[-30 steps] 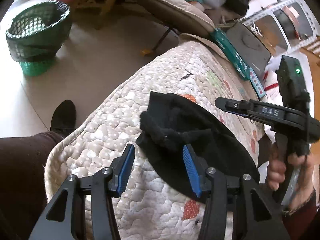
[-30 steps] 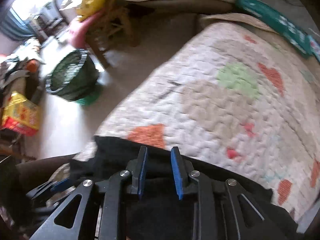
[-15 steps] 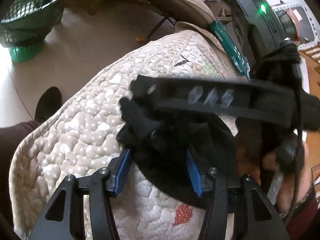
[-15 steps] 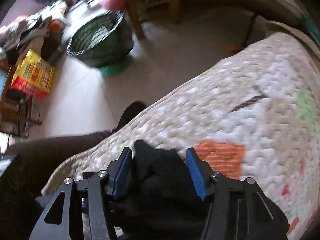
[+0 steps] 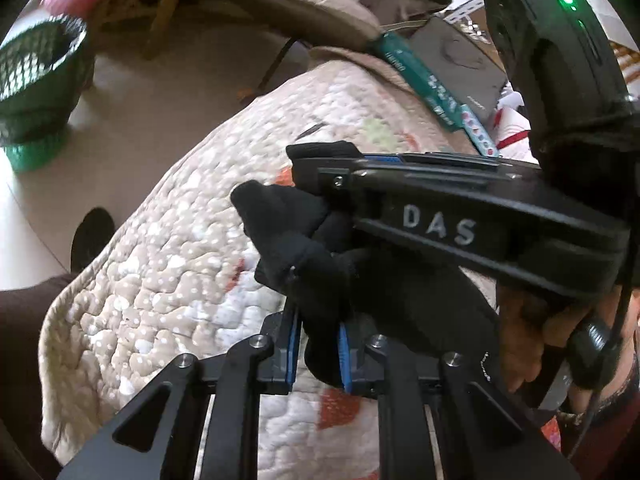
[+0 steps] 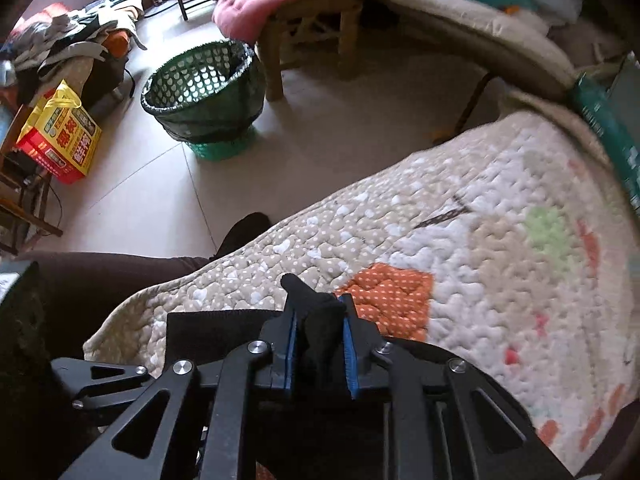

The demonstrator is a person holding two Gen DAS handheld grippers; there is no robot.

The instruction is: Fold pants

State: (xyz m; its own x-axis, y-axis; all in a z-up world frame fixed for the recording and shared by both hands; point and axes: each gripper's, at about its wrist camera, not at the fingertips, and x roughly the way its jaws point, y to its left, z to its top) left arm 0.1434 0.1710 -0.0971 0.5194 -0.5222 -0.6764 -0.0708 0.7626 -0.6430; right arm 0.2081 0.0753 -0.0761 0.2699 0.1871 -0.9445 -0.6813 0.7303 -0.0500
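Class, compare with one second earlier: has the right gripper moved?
Yes. In the left wrist view the right gripper has swung left, away from the teal box, and now clamps the black pants.

Counted around the one quilt: one pair of black pants bunched on it, and two claws over it, the left claw and the right claw, each closed on a fold of that fabric. Beyond the quilt's far edge stand one green mesh basket, one wooden stool and one red-and-yellow box. One pink cushion lies on the stool.
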